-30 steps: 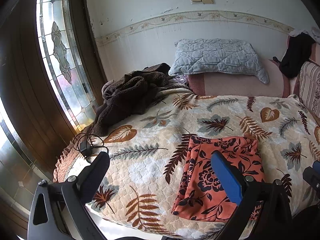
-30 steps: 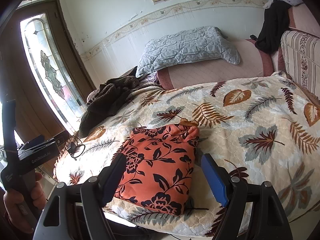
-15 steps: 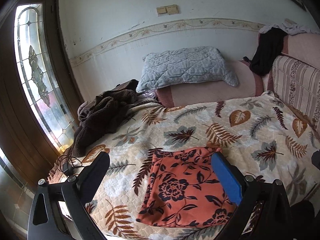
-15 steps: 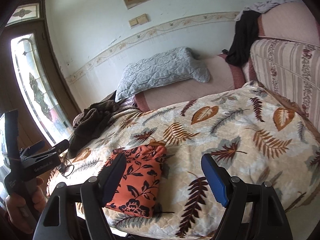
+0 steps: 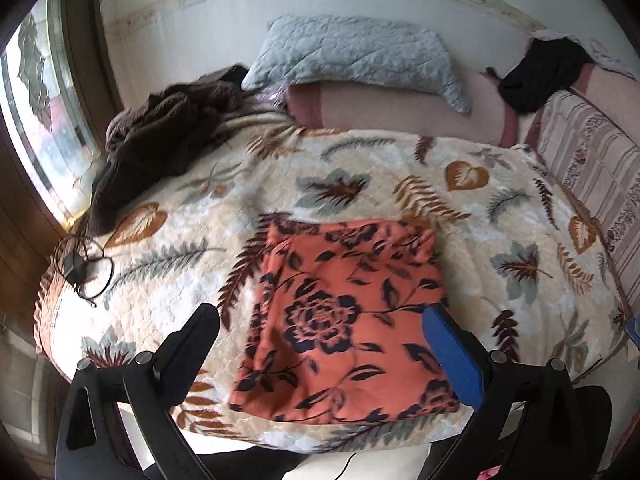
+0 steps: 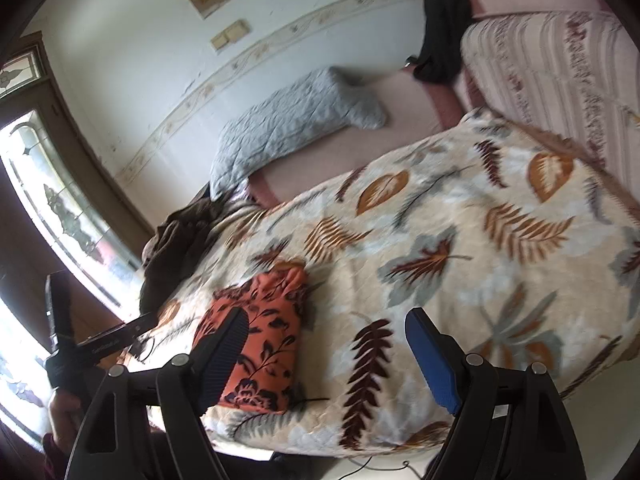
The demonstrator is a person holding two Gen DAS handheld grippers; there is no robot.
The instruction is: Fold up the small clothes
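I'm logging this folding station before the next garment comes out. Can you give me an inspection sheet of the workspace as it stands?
Surface: bed under a leaf-print quilt, lying flat.
Job's things: orange floral garment, folded into a neat rectangle near the front edge of the bed.
Clutter: brown fleece garment heaped at the window-side corner; grey quilted pillow on the pink bolster; black garment draped over the striped headboard.
Grippers: left tool open, hovering above the orange garment; right tool open, over bare quilt, holding nothing.
Cables: black charger with coiled cord at the quilt's window-side edge.
Surroundings: stained-glass window, wall switches.
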